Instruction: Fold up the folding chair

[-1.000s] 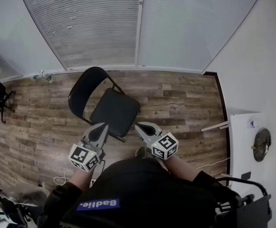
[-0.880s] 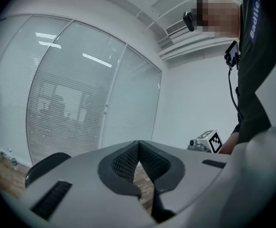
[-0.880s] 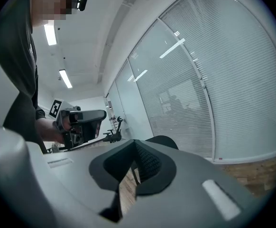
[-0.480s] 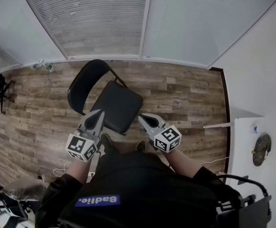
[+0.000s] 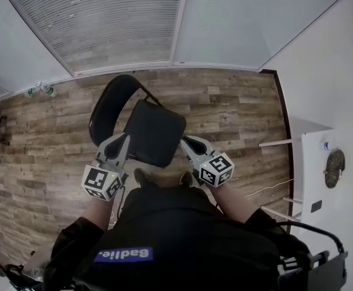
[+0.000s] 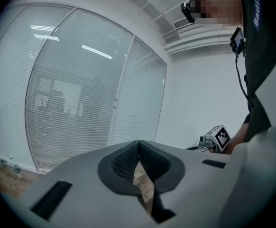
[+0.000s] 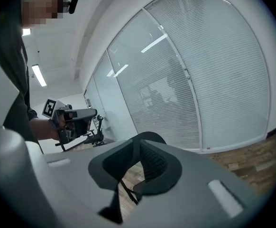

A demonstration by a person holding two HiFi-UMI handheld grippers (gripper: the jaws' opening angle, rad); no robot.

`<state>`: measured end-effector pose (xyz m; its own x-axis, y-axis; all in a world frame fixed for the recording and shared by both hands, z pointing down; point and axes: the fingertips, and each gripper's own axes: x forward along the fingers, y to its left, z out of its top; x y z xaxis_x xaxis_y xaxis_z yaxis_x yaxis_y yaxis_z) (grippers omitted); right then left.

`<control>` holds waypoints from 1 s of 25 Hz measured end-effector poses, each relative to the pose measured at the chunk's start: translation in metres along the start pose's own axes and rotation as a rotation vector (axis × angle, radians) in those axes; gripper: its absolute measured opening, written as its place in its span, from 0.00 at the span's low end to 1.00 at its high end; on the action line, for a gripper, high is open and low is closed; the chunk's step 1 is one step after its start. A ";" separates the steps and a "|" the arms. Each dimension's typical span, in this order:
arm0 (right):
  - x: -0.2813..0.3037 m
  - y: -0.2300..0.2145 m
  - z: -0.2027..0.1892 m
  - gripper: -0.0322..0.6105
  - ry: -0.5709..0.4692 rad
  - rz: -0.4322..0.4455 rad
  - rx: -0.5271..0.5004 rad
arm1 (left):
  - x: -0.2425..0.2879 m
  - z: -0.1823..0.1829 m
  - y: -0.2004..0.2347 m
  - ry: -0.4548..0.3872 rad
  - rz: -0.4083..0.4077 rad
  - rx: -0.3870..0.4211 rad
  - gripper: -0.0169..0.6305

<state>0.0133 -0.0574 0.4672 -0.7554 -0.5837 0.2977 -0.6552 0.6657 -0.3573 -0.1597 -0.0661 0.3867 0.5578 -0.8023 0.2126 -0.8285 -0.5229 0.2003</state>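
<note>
A black folding chair stands unfolded on the wood floor, with its padded seat (image 5: 156, 132) in the middle of the head view and its oval backrest (image 5: 108, 105) to the left. My left gripper (image 5: 121, 140) is shut and holds nothing, its tip at the seat's front left corner. Shut and empty too, my right gripper (image 5: 188, 142) sits at the seat's front right corner. In the left gripper view the pads (image 6: 128, 158) meet over a sliver of floor. Above my own jaws in the right gripper view, the backrest (image 7: 151, 137) peeks out, and the left gripper (image 7: 74, 119) shows at left.
A wall of blinds (image 5: 122, 23) runs behind the chair. A white table (image 5: 313, 162) stands at the right, with a cable (image 5: 267, 188) on the floor beside it. A bottle (image 5: 41, 91) lies at the left skirting. The person's shoes (image 5: 141, 177) are just before the seat.
Both grippers have moved forward and a little down to the chair. They went from short of the seat's front edge to its two front corners. Both jaws stayed shut.
</note>
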 end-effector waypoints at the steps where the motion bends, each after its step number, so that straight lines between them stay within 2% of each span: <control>1: 0.008 0.000 -0.001 0.08 0.000 -0.016 0.007 | 0.000 0.000 0.011 0.004 -0.007 0.003 0.03; 7: 0.045 -0.001 -0.005 0.09 -0.006 -0.103 0.047 | 0.004 -0.011 0.060 0.052 -0.067 -0.002 0.04; 11: 0.056 -0.005 -0.005 0.10 0.000 -0.125 0.062 | 0.013 -0.016 0.082 0.083 -0.068 0.002 0.04; 17: 0.051 -0.015 -0.027 0.12 0.033 -0.128 0.107 | 0.015 -0.023 0.108 0.126 -0.007 0.029 0.04; 22: 0.055 -0.071 -0.047 0.13 0.065 -0.124 0.153 | 0.054 -0.039 0.129 0.179 0.054 0.011 0.12; 25: 0.056 -0.090 -0.057 0.13 0.084 -0.116 0.166 | 0.065 -0.047 0.142 0.203 0.097 -0.010 0.15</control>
<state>0.0290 -0.1237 0.5666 -0.6778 -0.6067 0.4153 -0.7323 0.5066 -0.4551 -0.2390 -0.1795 0.4741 0.4750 -0.7735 0.4196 -0.8787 -0.4428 0.1785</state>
